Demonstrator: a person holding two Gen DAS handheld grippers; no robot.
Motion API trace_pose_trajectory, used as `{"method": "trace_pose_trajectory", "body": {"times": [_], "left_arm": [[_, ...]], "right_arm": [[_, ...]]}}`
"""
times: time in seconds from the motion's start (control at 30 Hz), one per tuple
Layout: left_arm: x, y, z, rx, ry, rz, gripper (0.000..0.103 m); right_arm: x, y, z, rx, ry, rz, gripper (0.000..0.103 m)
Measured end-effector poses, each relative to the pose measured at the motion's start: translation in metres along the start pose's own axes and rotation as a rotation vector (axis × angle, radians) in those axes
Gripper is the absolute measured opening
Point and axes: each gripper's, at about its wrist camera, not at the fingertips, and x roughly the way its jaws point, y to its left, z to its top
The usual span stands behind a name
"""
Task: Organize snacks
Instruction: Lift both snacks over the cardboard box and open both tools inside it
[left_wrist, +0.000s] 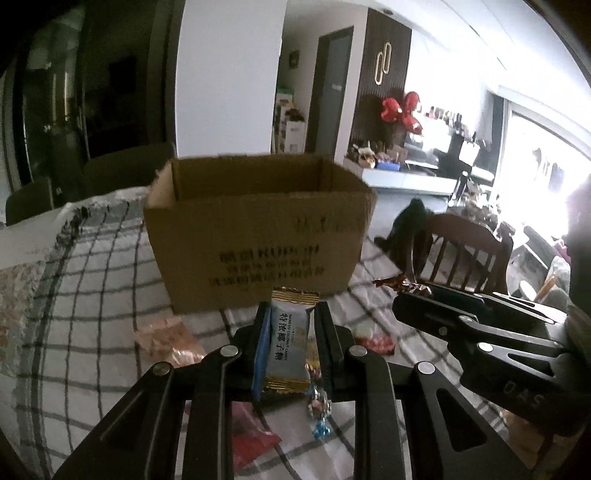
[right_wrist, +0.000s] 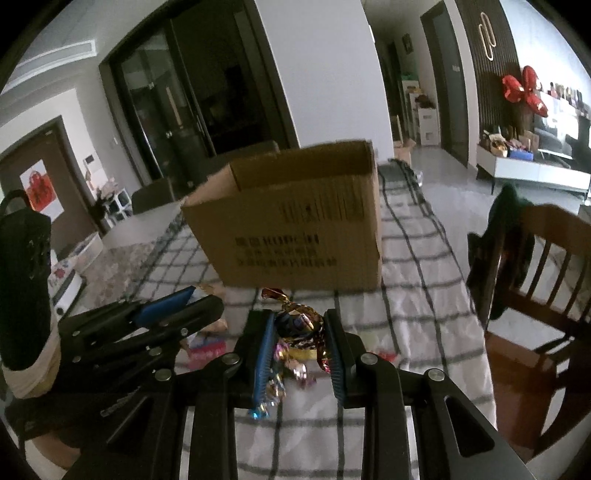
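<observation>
The left gripper (left_wrist: 290, 334) pinches a grey candy bar (left_wrist: 290, 343) upright between its jaws; the right gripper (right_wrist: 299, 332) pinches a foil sweet (right_wrist: 301, 321). Both hang just near of the open box (left_wrist: 255, 236) on the checked cloth (left_wrist: 92, 295), loose snacks (left_wrist: 166, 338) beneath. Carrying step; next, lift each over the rim and release.

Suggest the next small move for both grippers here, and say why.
Probably carry both forward and up over the open cardboard box, then release. The left gripper is shut on a pale blue candy packet, and the right gripper is shut on a foil-wrapped candy. Both are short of the box, above the checked tablecloth, where more snacks lie.
</observation>
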Motion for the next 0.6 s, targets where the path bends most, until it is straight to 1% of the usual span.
{"method": "trace_pose_trajectory", "body": {"times": [0.3, 0.43, 0.6], "left_arm": [[-0.009, 0.006, 0.037, 0.015, -0.091, 0.018, 0.024], [-0.008, 0.009, 0.054, 0.021, -0.119, 0.03, 0.024], [-0.004, 0.013, 0.073, 0.027, -0.144, 0.05, 0.024]], "right_arm": [[-0.005, 0.005, 0.036, -0.025, -0.074, 0.02, 0.028], [-0.002, 0.005, 0.056, -0.034, -0.1, 0.031, 0.028], [0.003, 0.006, 0.078, -0.06, -0.126, 0.024, 0.028]]}}
